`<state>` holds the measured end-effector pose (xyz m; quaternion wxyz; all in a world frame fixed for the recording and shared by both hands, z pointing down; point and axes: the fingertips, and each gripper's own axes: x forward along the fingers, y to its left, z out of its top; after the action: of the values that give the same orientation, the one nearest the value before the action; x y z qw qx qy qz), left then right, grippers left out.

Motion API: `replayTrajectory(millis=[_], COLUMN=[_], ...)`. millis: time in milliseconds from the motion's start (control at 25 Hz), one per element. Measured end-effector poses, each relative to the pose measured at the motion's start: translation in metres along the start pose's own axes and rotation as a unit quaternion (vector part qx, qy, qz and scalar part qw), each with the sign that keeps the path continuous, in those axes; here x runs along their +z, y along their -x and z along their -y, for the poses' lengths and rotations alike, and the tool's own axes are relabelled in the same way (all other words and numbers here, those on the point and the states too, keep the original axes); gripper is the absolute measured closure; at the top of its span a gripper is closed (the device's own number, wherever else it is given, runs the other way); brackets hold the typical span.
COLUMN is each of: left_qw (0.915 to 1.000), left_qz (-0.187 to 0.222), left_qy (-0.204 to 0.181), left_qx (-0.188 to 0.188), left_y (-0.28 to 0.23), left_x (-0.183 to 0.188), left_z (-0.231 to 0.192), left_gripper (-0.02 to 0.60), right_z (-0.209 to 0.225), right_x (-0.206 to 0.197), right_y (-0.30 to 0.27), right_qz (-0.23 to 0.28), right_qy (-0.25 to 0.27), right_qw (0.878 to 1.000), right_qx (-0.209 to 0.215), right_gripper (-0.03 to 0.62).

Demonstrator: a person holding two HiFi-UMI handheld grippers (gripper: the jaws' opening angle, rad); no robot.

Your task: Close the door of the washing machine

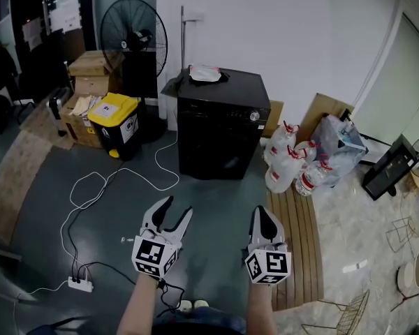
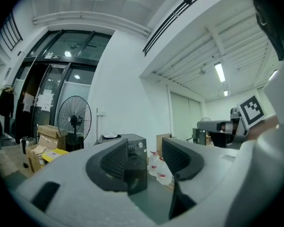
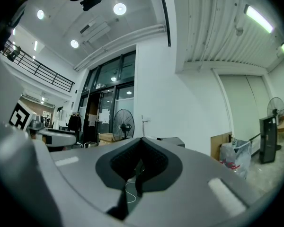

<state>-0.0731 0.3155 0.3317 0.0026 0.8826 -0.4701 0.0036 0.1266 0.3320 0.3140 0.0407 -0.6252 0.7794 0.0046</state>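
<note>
Ahead, against the white wall (image 1: 265,26): washing machine (image 1: 223,128), black and squat, front turned toward the camera. Stands well apart from both grippers, across a stretch of grey floor (image 1: 216,194). Carries a white object (image 1: 205,73) on its top. Front reads flat and dark from here; cannot tell the door's exact set.

Left gripper (image 1: 178,209): held low, pointed level at the machine. Seen along the left gripper (image 2: 146,157) itself: jaws wide apart, pads bare, gripping nothing. Frames the washing machine (image 2: 137,150) in the gap between the pads, far off, untouched.

Right gripper (image 1: 265,215): just beside the left, same heading. Seen along the right gripper (image 3: 139,162) itself: jaws pressed together, nothing caught between them. Leaves only the top of the washing machine (image 3: 170,139) peeking above the joined tips, a little to the right.

Left of the machine: standing fan (image 1: 133,37), cardboard boxes (image 1: 91,72), yellow bin (image 1: 115,124). Right of it: water bottles (image 1: 290,162) at the head of some wooden slats (image 1: 297,236). On the floor left of the grippers: white cable (image 1: 112,183), looping toward a power strip (image 1: 80,283).
</note>
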Motion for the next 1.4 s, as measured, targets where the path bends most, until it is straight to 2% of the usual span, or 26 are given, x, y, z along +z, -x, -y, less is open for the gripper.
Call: replayTrajectory(millis=[280,480,640,800,1040,1200,1400], left_qw=[1.0000,0.9999,0.9997,0.9988,0.9955,0.9933,0.9912], left_qz=[-0.004,-0.014,-0.013,-0.020,-0.044,-0.056,-0.071], left_qy=[0.007,0.008,0.003,0.001,0.029,0.044,0.054], left_qx=[0.001,0.007,0.020,0.045,0.079,0.091,0.098], left_y=[-0.030,-0.080,-0.149,-0.238,-0.362,-0.409,-0.434], left_x=[-0.010,-0.029,-0.045,-0.058,-0.072,-0.082,-0.102], left_z=[-0.036,-0.065,-0.105,-0.156,-0.224,-0.254,-0.279], left_gripper=[0.350,0.345,0.344,0.344,0.341,0.341,0.341], right_z=[0.006,0.028,0.059,0.101,0.152,0.160,0.146], right_x=[-0.017,-0.037,-0.064,-0.082,-0.093,-0.108,-0.134], right_y=[-0.040,-0.099,-0.183,-0.287,-0.433,-0.501,-0.545], right_qz=[-0.008,-0.012,-0.012,-0.012,-0.036,-0.059,-0.090], right_qy=[-0.003,-0.007,0.003,0.001,0.008,0.005,0.009], right_qw=[1.000,1.000,1.000,0.999,0.996,0.992,0.986], right_qx=[-0.006,0.001,0.013,0.032,0.077,0.108,0.139], right_gripper=[0.582,0.582,0.582,0.582,0.582,0.582,0.582])
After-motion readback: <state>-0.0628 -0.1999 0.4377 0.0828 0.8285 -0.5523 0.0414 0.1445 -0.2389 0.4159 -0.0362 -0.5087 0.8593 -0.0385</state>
